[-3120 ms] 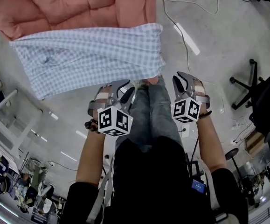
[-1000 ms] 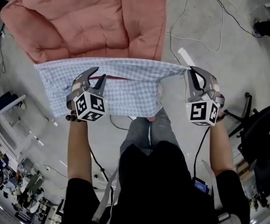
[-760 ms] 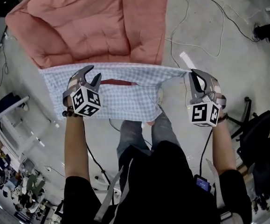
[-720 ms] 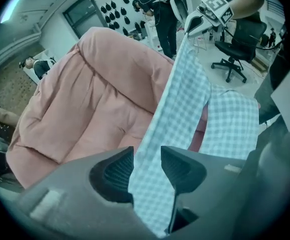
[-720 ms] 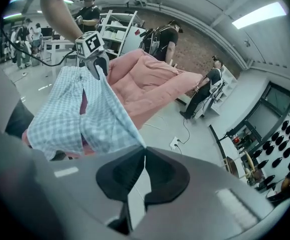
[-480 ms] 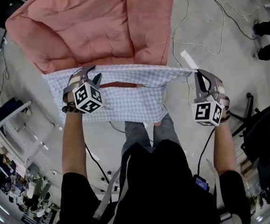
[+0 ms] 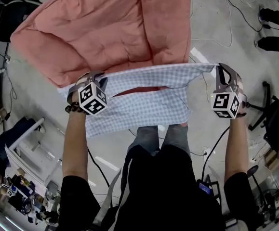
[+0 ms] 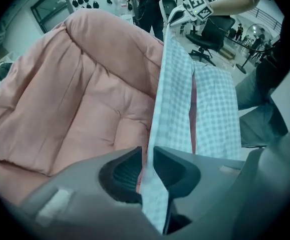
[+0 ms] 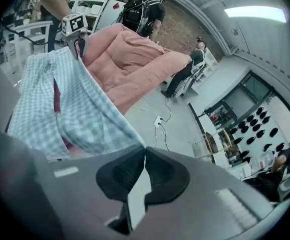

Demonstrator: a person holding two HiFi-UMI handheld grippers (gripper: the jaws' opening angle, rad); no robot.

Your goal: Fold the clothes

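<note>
Pinching the top edge of the checked shirt (image 7: pixel 144 105) in left gripper (image 7: pixel 92 77), just closed narrow on the cloth; clamping the far corner in right gripper (image 7: pixel 221 70), fully shut. Holding it stretched in air before pink quilt (image 7: pixel 105 28). Probably the spreading step; next, lowering it flat with the edge kept tight

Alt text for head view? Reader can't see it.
Seen from above, a person holds a blue checked shirt stretched between two grippers in front of a pink quilted blanket. The left gripper has just been closing on the shirt's top edge, cloth between its jaws; the right gripper is shut on the other end.
</note>
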